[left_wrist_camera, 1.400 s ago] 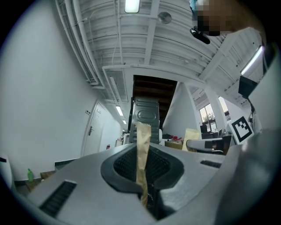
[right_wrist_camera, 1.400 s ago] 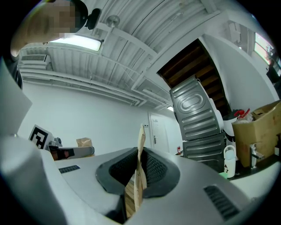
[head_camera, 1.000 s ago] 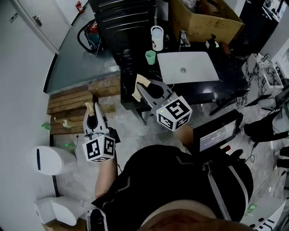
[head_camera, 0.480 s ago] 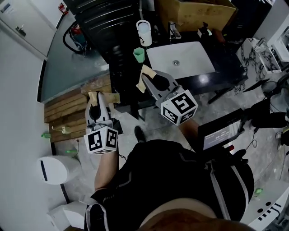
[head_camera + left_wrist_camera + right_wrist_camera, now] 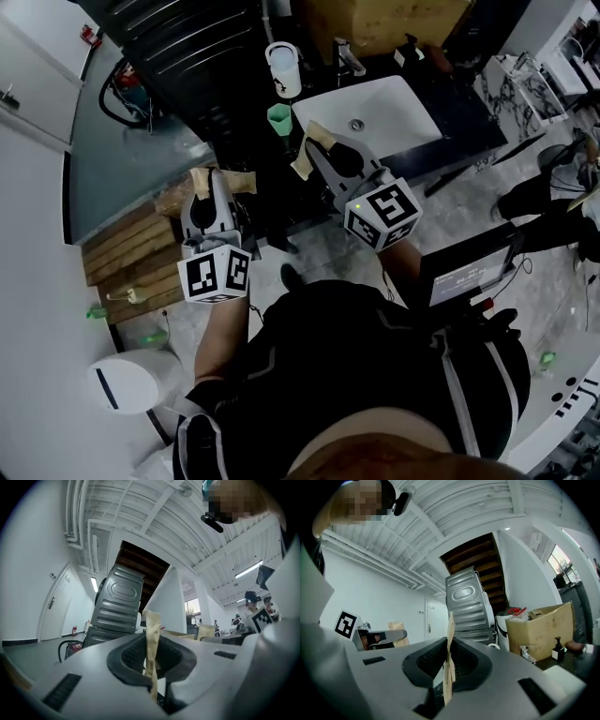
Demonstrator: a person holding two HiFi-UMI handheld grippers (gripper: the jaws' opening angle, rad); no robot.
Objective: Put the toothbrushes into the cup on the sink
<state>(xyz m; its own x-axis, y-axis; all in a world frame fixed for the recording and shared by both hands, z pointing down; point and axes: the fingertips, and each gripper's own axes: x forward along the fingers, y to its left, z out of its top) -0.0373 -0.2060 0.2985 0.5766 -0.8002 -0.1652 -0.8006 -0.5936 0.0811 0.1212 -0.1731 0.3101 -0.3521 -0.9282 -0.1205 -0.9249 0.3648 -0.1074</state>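
Note:
A small green cup (image 5: 278, 117) stands on the dark counter left of the white basin (image 5: 403, 117). I see no toothbrush in any view. My right gripper (image 5: 314, 150) is held just before the counter's front edge, a little below the cup in the head view. Its tan-taped pads (image 5: 450, 634) are pressed together with nothing showing between them. My left gripper (image 5: 212, 183) is further left, over the end of the wooden pallet. It is shut too, its taped pads (image 5: 152, 634) meeting in one strip.
A white jug (image 5: 283, 70) and a faucet (image 5: 345, 58) stand behind the basin, with a cardboard box (image 5: 384, 19) beyond. A black ribbed appliance (image 5: 178, 42) rises at the back left. A wooden pallet (image 5: 122, 272), a white bin (image 5: 131, 382) and a screen (image 5: 469, 277) are on the floor.
Both grippers have come closer to the sink counter, the left one swinging from the pallet's middle towards its counter end. Their jaws look the same.

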